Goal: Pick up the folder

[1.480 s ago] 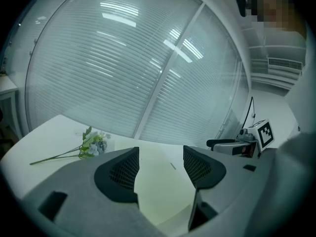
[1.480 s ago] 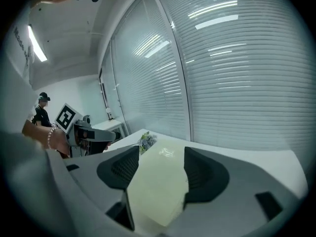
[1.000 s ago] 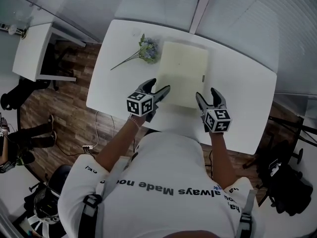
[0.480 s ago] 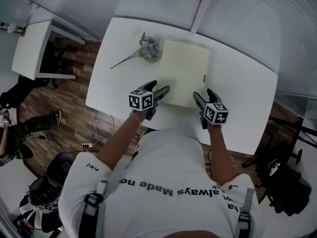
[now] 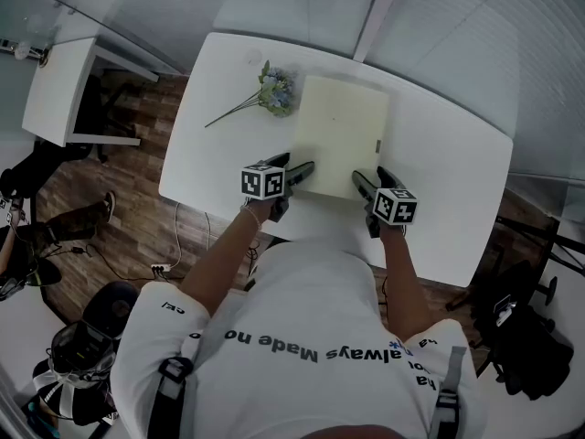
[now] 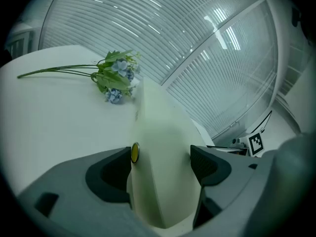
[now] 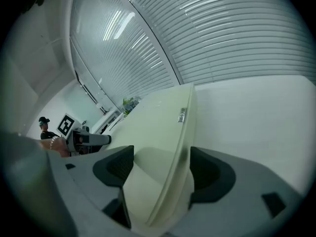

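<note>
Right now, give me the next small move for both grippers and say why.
Probably close both: the left gripper and right gripper, jaws just opened wider, each straddle a near corner of the folder lying on the table, neither yet pressing on it.

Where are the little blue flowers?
In the head view, the flowers lie on the white table, on the person's left, right beside the far left corner of the cream folder.

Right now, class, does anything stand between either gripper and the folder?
Nothing visible. The folder has its near edge between the fingers of the left gripper and the right gripper, which have just been opening; the flowers lie aside.
</note>
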Action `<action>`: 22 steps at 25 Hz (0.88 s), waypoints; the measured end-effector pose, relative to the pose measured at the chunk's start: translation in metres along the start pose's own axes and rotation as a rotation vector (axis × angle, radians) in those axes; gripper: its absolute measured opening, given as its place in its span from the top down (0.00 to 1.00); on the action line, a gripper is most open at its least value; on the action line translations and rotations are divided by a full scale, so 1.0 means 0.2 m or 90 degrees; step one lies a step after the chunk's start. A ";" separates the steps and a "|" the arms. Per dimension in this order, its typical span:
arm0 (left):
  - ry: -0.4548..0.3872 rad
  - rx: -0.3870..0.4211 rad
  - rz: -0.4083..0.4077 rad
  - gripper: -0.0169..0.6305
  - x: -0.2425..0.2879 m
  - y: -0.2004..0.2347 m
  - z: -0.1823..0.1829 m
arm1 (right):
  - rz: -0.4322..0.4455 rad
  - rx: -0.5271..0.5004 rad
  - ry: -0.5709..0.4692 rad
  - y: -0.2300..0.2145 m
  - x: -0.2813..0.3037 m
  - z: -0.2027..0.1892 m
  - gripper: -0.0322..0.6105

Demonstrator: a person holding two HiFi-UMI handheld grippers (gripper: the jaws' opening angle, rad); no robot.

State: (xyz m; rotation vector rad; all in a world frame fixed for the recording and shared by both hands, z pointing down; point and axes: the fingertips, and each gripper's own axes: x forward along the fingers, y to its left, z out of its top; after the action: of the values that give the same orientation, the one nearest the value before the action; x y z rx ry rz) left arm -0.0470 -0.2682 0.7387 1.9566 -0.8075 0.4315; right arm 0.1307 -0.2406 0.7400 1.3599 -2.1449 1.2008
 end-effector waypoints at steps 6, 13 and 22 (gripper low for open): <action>0.002 -0.007 -0.007 0.45 0.01 0.01 -0.01 | 0.017 0.027 0.003 0.00 0.02 -0.02 0.47; 0.010 0.027 0.008 0.45 0.00 0.00 0.00 | -0.002 0.019 0.005 0.00 0.01 -0.02 0.48; -0.010 0.039 0.017 0.47 -0.03 -0.05 0.03 | -0.011 0.010 -0.016 0.02 -0.05 0.04 0.48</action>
State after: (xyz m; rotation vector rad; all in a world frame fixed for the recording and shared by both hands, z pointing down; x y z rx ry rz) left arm -0.0450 -0.2679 0.7260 2.0098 -0.8402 0.4615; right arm 0.1324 -0.2408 0.7270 1.4060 -2.1403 1.2030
